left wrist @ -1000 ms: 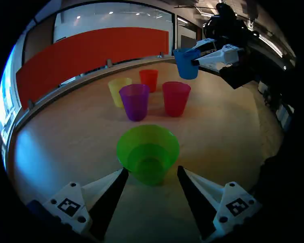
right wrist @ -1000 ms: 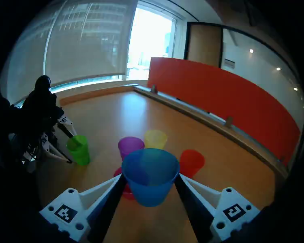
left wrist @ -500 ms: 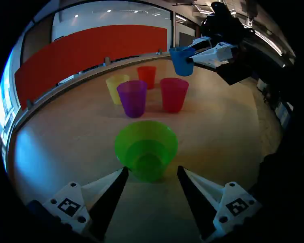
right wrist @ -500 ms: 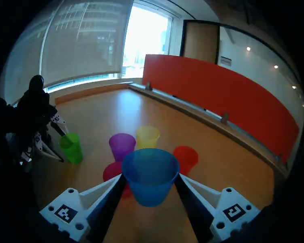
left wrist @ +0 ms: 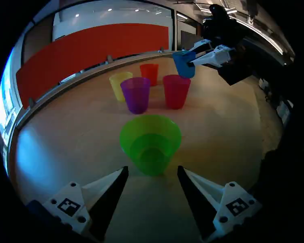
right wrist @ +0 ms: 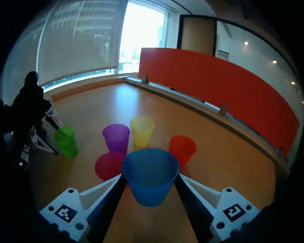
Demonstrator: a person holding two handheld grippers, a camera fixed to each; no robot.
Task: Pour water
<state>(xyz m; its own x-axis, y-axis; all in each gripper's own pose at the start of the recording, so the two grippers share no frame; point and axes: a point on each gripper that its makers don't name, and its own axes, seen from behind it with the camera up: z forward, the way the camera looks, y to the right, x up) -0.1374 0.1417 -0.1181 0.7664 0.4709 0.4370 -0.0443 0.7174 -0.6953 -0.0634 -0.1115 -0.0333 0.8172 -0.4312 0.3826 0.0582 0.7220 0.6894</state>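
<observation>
A green cup (left wrist: pixel 150 143) stands on the wooden table (left wrist: pixel 71 137) just ahead of my left gripper (left wrist: pixel 152 170), whose open fingers flank its base without touching it. Farther back, my right gripper (left wrist: pixel 192 56) holds a blue cup (left wrist: pixel 183 67) in the air just above the pink cup (left wrist: pixel 176 91). In the right gripper view the blue cup (right wrist: pixel 150 175) is upright and clamped between the fingers of my right gripper (right wrist: pixel 150 180), with the pink cup (right wrist: pixel 108 166) below and to its left. No water is visible in any cup.
Purple (left wrist: pixel 135 95), yellow (left wrist: pixel 119 84) and orange (left wrist: pixel 149 73) cups stand in a cluster behind the pink one. A red partition (left wrist: pixel 91 44) runs along the table's far edge. The left gripper (right wrist: pixel 50 131) and green cup (right wrist: pixel 65 141) sit at the far left of the right gripper view.
My right gripper has carried the blue cup lower and closer, to just above the pink cup. The left gripper stays open behind the green cup, shifted only slightly.
</observation>
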